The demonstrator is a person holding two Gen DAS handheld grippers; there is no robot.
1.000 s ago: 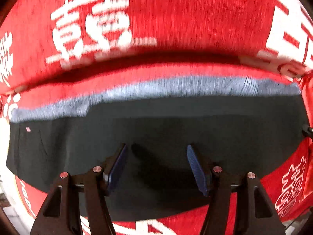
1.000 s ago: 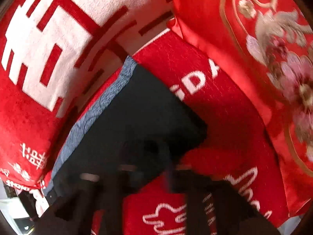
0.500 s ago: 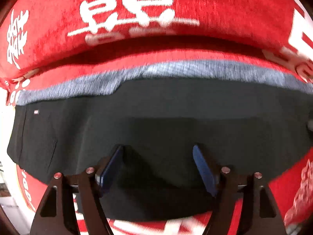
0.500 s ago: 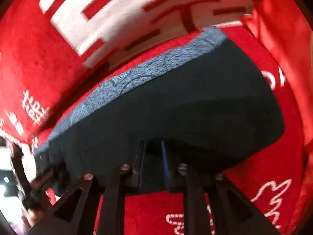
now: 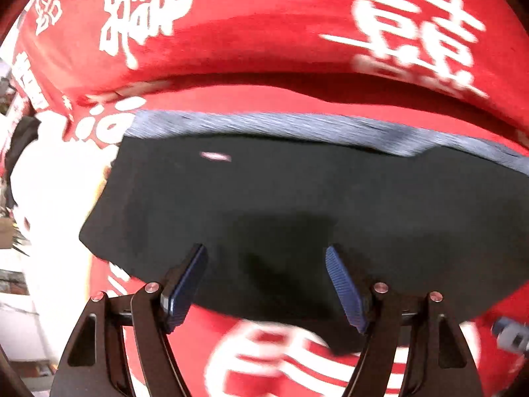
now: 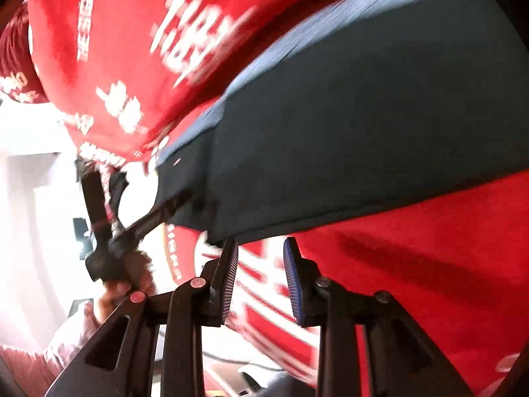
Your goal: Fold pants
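The black pants point(image 5: 297, 198) lie folded flat on a red blanket with white characters point(image 5: 264, 33); a grey-blue band point(image 5: 297, 125) runs along their far edge. My left gripper point(image 5: 266, 261) is open and empty, its blue pads over the pants' near edge. In the right wrist view the pants point(image 6: 363, 115) lie above my right gripper point(image 6: 261, 258), which is open and empty just off their near edge, over the blanket point(image 6: 429, 248). The left gripper point(image 6: 139, 228) shows there at the pants' left corner, held by a hand.
A thick red blanket roll point(image 5: 396, 16) lies right behind the pants. The bed edge and a bright white floor point(image 5: 49, 198) are at the left. A small blue-and-white object point(image 5: 510, 334) lies at the lower right of the left wrist view.
My right gripper has opened, let go of the pants' edge and drawn back off the cloth. My left gripper has slid toward the pants' left end, still open.
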